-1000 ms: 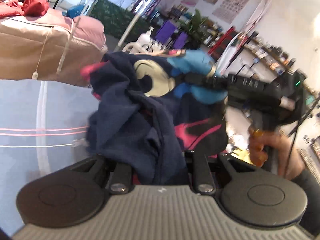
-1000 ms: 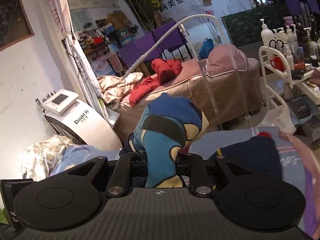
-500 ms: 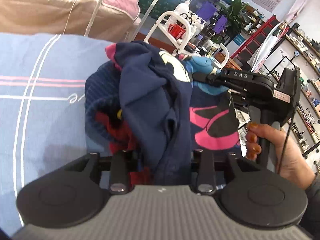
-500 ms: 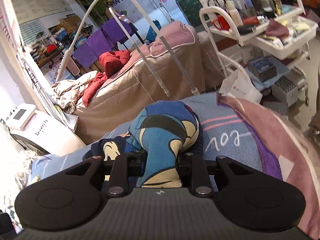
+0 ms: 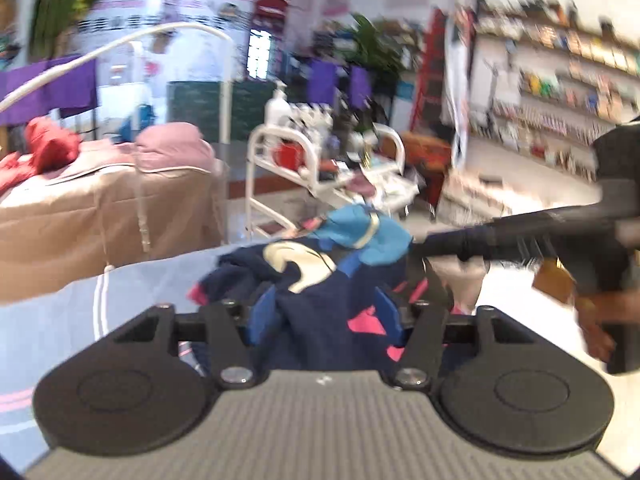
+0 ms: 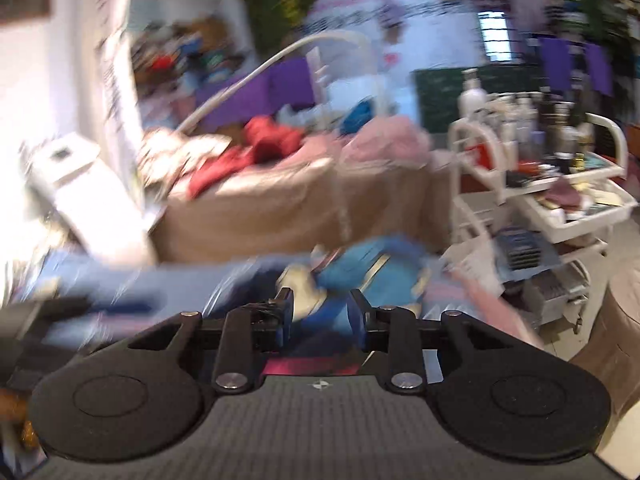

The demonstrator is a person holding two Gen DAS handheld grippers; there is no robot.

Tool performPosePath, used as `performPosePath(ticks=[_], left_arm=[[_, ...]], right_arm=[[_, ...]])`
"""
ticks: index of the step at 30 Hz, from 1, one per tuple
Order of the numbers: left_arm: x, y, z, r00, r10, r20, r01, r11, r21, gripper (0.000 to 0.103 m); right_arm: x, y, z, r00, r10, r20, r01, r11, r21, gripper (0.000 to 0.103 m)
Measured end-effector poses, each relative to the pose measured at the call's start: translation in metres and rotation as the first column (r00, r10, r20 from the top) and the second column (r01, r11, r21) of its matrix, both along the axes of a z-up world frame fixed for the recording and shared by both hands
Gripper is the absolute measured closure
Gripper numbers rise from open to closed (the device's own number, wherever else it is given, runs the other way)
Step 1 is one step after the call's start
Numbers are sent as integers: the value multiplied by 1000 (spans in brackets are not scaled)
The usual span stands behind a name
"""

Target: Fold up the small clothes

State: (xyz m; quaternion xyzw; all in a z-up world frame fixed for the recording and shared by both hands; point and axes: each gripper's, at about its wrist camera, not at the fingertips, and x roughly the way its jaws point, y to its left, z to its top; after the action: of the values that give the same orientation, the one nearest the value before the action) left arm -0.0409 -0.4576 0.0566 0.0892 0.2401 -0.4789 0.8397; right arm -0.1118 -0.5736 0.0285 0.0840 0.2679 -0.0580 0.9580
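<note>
Compared with a second before, the navy garment [image 5: 316, 280] had gone from hanging bunched in the air to lying on the blue striped bedsheet [image 5: 132, 292]. In the left wrist view it sat at about 12 o'clock from the left gripper [image 5: 324, 314].

The left gripper's jaws had just been opening. They stood spread, the blue pads [image 5: 262, 316] clear on either side of the navy cloth between them.

At 3 o'clock in that view a hand [image 5: 600, 320] held the right gripper's handle, its black body reaching in toward the garment's light-blue part [image 5: 360, 232].

The right gripper [image 6: 322, 312] pointed downward at the bed. Its jaws had likewise just been opening and stood apart, with light-blue fabric [image 6: 360, 276] between them; blur hid any contact with the pads.
</note>
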Motion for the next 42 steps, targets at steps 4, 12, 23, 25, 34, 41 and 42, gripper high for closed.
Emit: performPosePath(ticks=[4,12,23,25,34,41,42], left_arm=[[-2,-12,-45,999,25,-31,-21,993,116,56],[-13,-10,-46,1000,24,20,-26,995,96,49],[-4,-17,-46,999,40,-17,-37,983,179,34],[-4,-13,-42,999,34,-22,-30,983,181,31],[-19,23,7,994,77,78,-91,977,193,0],[-43,29,52,982,94,163,-135,956,262,0],[-47,31,55,981,98,168,-140,956,260,0]], right_arm=[[-18,-1,-52,995,-49,-82,45,998,-53,55],[9,-21,4,988,-95,121,79,988,132,42],[73,-36,-12,974,-228,11,223,961,164,22],[57,-27,2,970,-240,45,230,960,162,8],[-2,35,42,956,-275,-105,274,961,-28,0],[-18,63,29,931,-312,-188,295,949,-112,0],[-19,65,28,934,-304,-187,290,952,-100,0]])
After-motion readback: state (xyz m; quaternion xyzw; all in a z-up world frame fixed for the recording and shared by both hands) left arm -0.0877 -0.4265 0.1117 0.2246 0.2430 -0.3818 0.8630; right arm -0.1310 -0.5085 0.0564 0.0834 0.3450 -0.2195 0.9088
